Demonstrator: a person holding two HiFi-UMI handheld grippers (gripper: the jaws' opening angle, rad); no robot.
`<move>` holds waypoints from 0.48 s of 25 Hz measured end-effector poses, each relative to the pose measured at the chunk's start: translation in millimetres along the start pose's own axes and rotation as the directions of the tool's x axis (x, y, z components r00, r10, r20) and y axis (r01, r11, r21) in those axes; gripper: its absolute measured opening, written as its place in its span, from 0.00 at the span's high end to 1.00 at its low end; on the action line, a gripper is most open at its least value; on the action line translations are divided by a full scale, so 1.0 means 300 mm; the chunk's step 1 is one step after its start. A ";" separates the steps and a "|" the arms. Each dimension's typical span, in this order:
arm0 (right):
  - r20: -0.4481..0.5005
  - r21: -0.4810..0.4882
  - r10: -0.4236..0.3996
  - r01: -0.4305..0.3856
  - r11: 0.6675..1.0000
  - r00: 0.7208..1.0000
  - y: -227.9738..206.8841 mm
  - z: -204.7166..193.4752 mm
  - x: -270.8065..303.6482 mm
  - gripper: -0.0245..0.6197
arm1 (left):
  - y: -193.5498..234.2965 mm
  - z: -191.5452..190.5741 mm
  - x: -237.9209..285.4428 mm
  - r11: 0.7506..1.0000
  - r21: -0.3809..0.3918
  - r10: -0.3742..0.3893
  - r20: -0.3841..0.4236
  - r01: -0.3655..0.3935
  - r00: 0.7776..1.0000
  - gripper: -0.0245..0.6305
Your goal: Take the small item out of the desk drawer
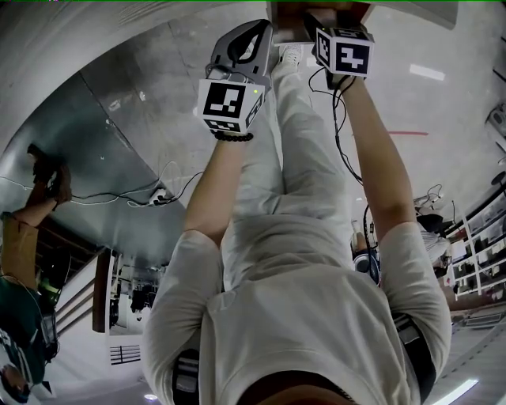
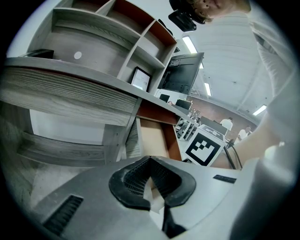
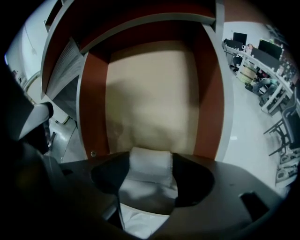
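Note:
The desk drawer (image 3: 91, 108) stands pulled out, with red-brown walls and a bare beige bottom. At its near end lies the small item (image 3: 149, 164), a white soft packet. My right gripper (image 3: 150, 171) points steeply down into the drawer, and its two dark pads press the packet's sides. In the head view the right gripper's marker cube (image 1: 344, 49) is at the top, its fingertips hidden in the drawer (image 1: 316, 12). My left gripper (image 2: 149, 161) hovers beside the drawer (image 2: 152, 138) with its tips touching and nothing held; in the head view the left gripper (image 1: 261, 32) is left of the right one.
The grey desk (image 2: 70, 93) carries a hutch of shelves (image 2: 108, 33), a picture frame (image 2: 139, 78) and a monitor (image 2: 180, 75). Cables (image 1: 158, 194) lie on the floor at the left. Another person (image 1: 32, 237) stands at the far left, and racks (image 1: 482, 237) stand at the right.

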State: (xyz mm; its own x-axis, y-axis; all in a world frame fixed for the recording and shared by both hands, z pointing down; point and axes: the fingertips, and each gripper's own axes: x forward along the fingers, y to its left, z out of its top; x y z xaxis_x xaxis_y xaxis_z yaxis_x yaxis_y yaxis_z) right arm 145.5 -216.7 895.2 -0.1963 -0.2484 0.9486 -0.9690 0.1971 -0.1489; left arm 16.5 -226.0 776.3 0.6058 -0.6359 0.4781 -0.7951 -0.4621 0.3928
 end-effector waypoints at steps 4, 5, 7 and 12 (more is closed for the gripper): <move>0.022 -0.016 0.001 0.000 1.000 1.000 -0.004 0.005 0.007 0.56 | 0.003 -0.011 0.005 1.000 -0.001 -0.003 -0.004 0.003 1.000 0.96; 0.027 -0.012 0.006 -0.006 1.000 1.000 -0.002 0.007 0.005 0.56 | 0.004 -0.013 0.004 1.000 -0.001 -0.002 -0.006 0.002 1.000 0.96; 0.040 0.004 0.017 -0.017 1.000 0.999 0.002 0.010 -0.001 0.56 | 0.007 -0.016 -0.002 1.000 -0.002 0.001 -0.008 -0.001 1.000 0.96; 0.070 0.012 0.021 -0.022 1.000 0.997 0.016 0.006 -0.019 0.57 | 0.009 -0.016 -0.022 1.000 0.001 0.005 -0.006 -0.005 1.000 0.96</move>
State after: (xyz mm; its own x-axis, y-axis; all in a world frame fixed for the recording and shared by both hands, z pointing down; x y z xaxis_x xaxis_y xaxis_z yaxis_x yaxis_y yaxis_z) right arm 141.6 -216.1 888.5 -0.2263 -0.3098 0.9235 -0.9663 0.1907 -0.1728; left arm 10.5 -220.1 778.0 0.6017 -0.6348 0.4848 -0.7984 -0.4596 0.3891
